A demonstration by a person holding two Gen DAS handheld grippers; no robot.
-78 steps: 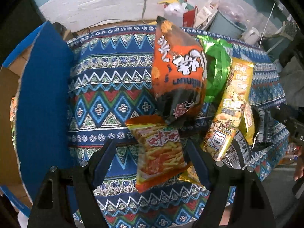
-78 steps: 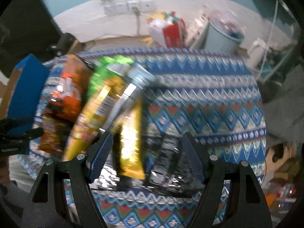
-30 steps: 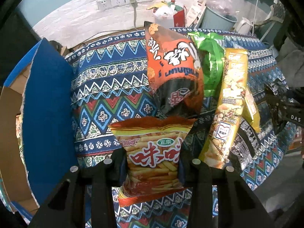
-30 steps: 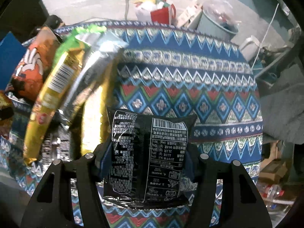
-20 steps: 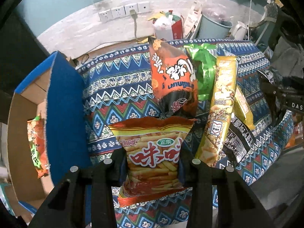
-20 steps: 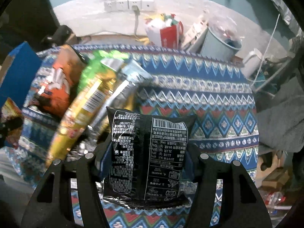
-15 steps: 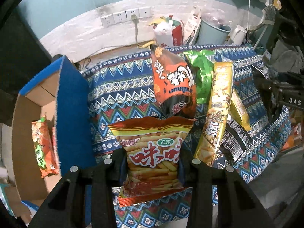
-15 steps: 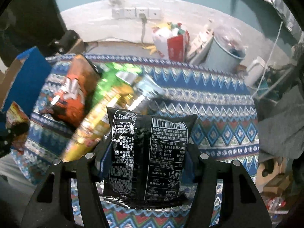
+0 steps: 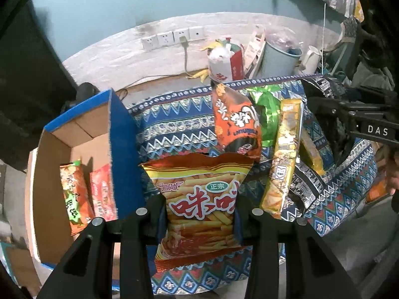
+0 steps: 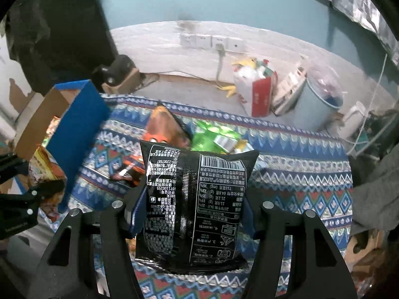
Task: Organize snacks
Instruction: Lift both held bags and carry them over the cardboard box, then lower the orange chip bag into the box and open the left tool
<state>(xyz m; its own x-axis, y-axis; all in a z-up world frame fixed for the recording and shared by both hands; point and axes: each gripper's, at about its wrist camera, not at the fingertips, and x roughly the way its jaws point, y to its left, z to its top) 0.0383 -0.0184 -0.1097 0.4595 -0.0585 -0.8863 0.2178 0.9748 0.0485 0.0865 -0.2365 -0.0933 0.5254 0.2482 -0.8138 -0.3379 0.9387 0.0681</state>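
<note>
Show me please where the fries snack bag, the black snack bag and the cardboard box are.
fries snack bag (image 9: 199, 199), left wrist view, printed front.
black snack bag (image 10: 194, 199), right wrist view, printed back panel.
cardboard box (image 9: 53, 174), left wrist view, bare inner wall.

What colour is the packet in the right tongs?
Black with white print, clearest in the right wrist view.

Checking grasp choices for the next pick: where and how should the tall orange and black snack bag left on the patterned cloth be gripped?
The orange and black bag lies flat, lengthwise away from the camera, with a green bag tight against its right edge. Judging by that, come from above and pinch across its puffed middle, or take the crimped far end, entering from the clear left side over the patterned cloth.
</note>
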